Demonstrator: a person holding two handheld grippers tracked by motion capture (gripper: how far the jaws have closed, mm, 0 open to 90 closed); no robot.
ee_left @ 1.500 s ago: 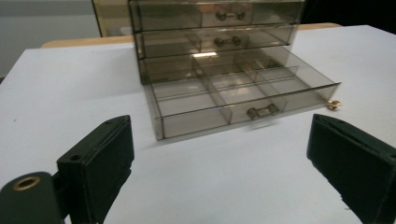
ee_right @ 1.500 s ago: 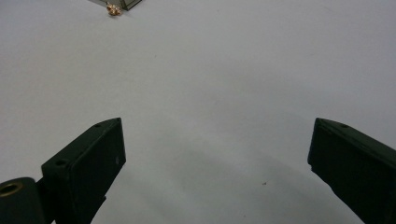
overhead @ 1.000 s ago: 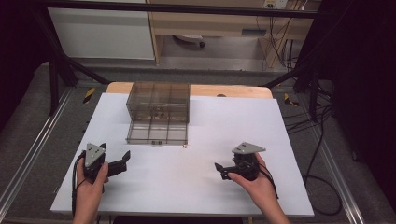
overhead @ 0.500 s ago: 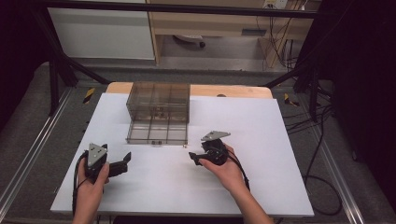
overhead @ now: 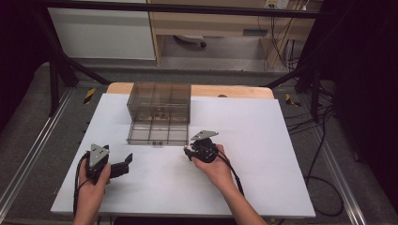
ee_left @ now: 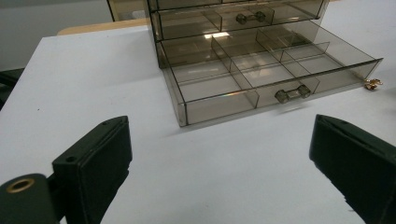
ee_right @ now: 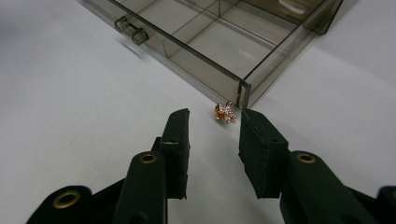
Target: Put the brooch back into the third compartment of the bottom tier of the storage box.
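My left gripper (overhead: 123, 165) rests on the white table (overhead: 263, 140), jaws spread wide on nothing. The smoky clear plastic drawer box (overhead: 159, 104) has its bottom drawer (overhead: 155, 132) pulled out. My right gripper (ee_right: 214, 128) has just been closing its jaws, apart still, short of the small gold-and-amber trinket (ee_right: 224, 112) lying at the drawer's corner.

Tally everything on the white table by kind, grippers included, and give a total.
Grippers: 2, left gripper and right gripper
Clear drawer organizers: 1, drawer organizer, bottom drawer pulled out
Small gold trinkets: 1, gold trinket
Total: 4
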